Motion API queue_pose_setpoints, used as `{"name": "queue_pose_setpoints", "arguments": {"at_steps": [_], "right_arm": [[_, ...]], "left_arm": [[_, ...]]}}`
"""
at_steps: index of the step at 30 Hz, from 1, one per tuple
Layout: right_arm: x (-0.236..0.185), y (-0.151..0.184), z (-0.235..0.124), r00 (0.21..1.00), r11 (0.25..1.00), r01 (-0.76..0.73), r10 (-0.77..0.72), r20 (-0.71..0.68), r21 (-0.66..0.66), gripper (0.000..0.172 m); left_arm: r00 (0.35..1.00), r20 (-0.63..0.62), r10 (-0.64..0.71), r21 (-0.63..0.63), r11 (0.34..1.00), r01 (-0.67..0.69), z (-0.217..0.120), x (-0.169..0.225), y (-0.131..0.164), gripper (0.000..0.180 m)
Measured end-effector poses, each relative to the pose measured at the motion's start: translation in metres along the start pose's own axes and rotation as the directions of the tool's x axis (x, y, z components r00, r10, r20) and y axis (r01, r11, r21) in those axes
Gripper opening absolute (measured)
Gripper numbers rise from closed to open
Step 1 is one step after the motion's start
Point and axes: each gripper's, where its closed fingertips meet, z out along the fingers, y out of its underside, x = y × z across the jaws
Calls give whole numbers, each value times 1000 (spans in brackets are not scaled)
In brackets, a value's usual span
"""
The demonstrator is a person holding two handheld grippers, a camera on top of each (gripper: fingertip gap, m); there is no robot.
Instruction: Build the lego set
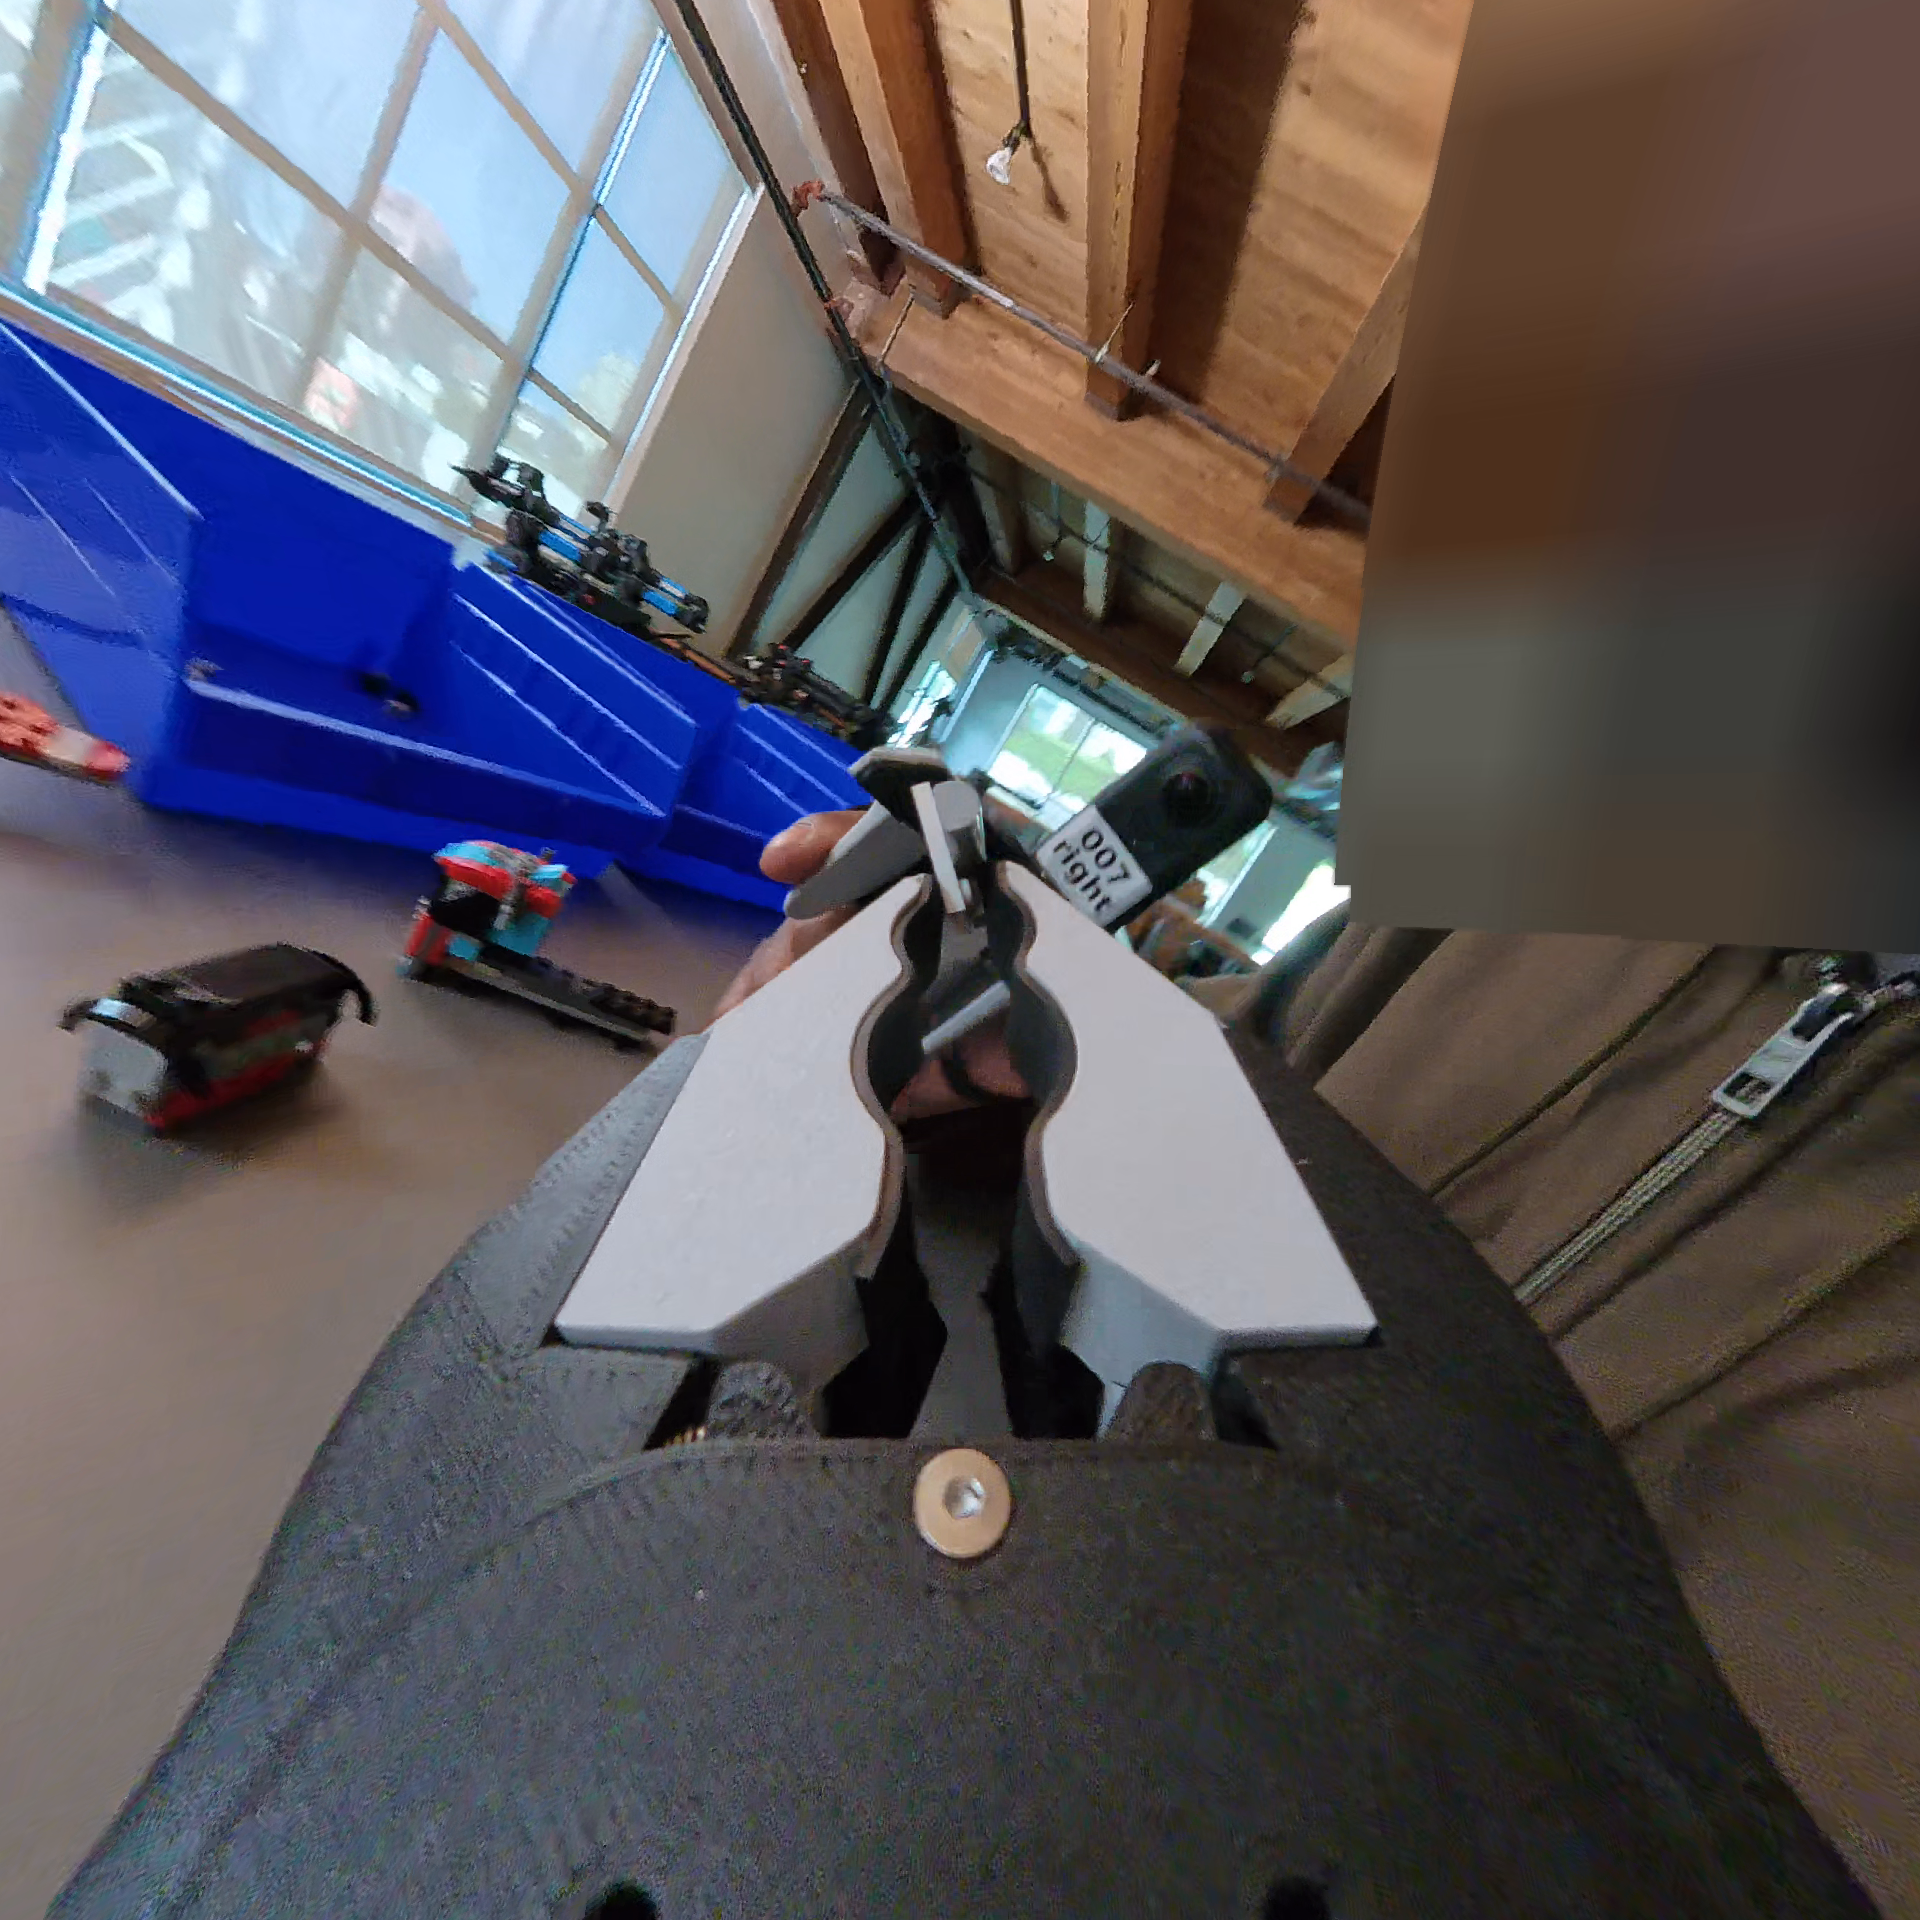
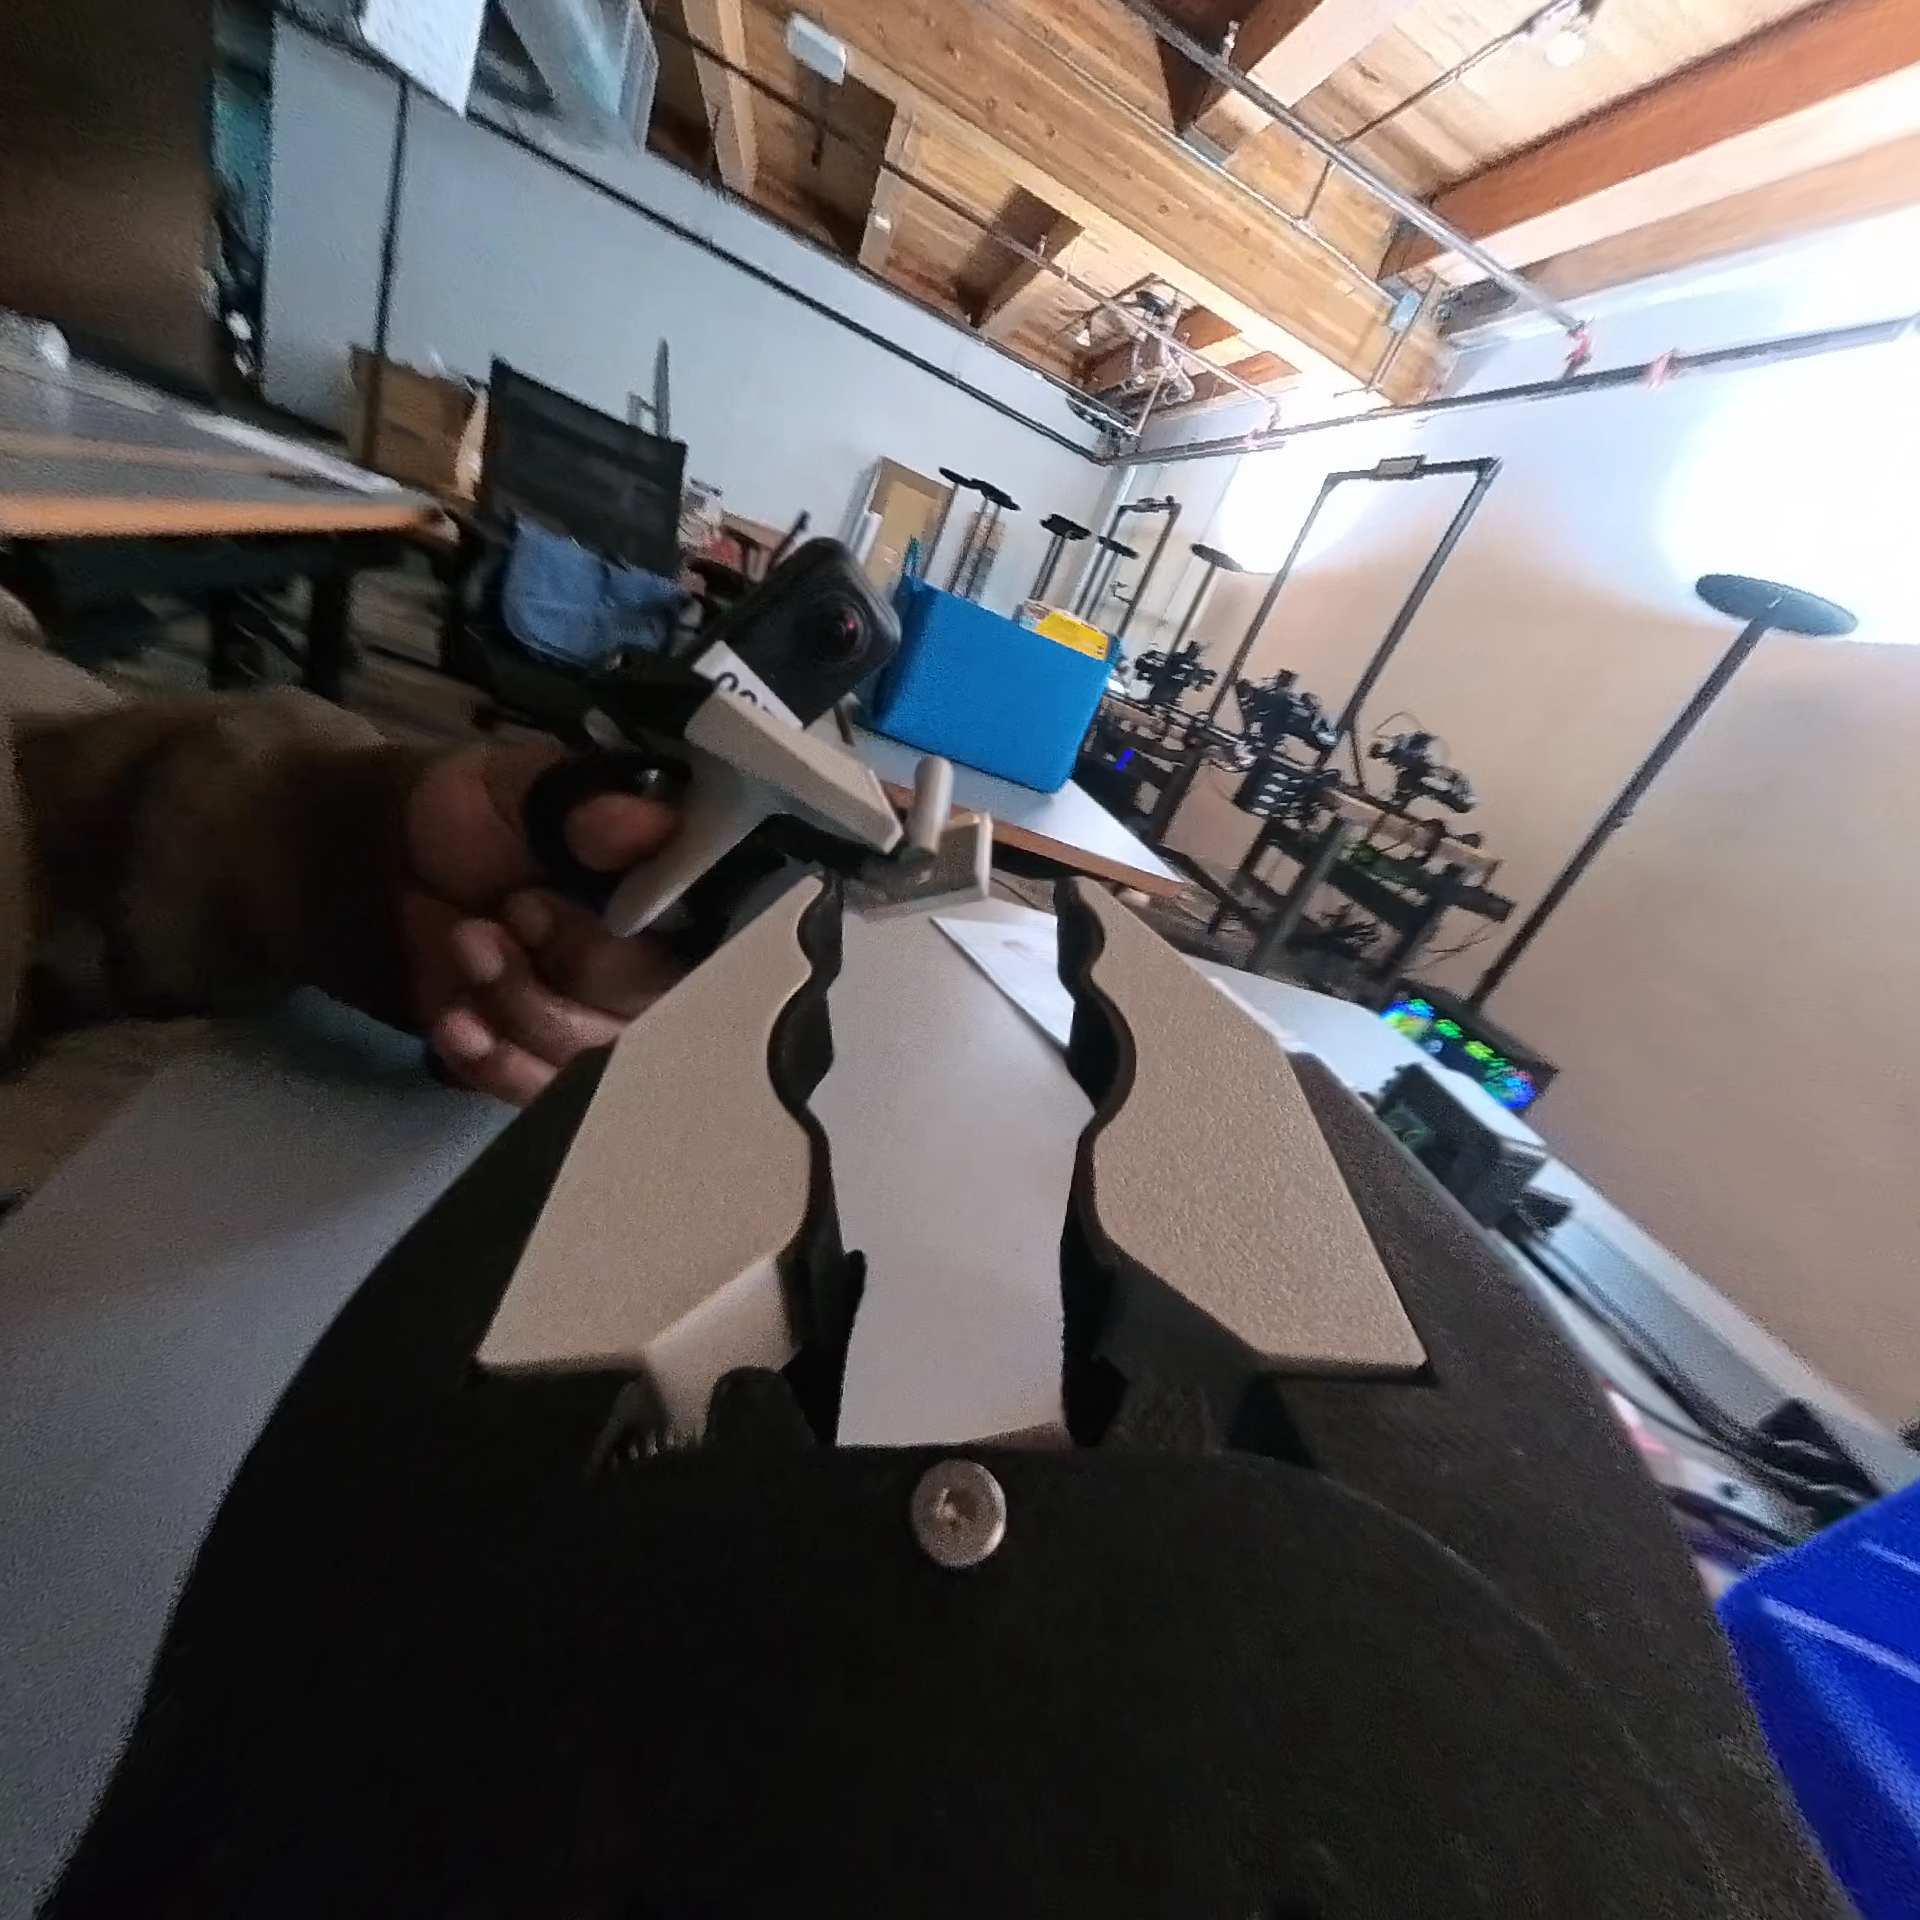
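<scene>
My left claw (image 1: pixel 971 894) pinches a small grey brick piece (image 2: pixel 940 831) at its tips, raised above the bench (image 1: pixel 260 1247). My right claw (image 2: pixel 940 904) gapes wide just beside it, gripping nothing.

A small grey brick piece (image 2: pixel 956 847) with pegs sits clamped between the fingers of the left gripper (image 1: pixel 961 902).
</scene>
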Motion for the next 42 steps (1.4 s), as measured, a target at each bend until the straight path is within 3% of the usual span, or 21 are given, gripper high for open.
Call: {"name": "queue_pose_setpoints", "arguments": {"at_steps": [5, 13, 31, 42], "right_arm": [[0, -1, -1, 977, 980, -197, 195, 82, 10, 38], [-13, 3, 0, 896, 920, -390, 390, 214, -42, 31], [-26, 2, -2, 812, 869, -486, 488, 322, -91, 13], [-28, 3, -3, 791, 856, -507, 508, 341, -100, 13]], "left_arm": [[983, 38, 181, -58, 982, -179, -9, 0, 0, 8], [883, 36, 467, -154, 876, -457, -13, 4, 10, 9], [841, 3, 541, -213, 822, -528, -12, 7, 22, 9], [863, -7, 505, -212, 843, -495, -11, 9, 23, 9]]}}
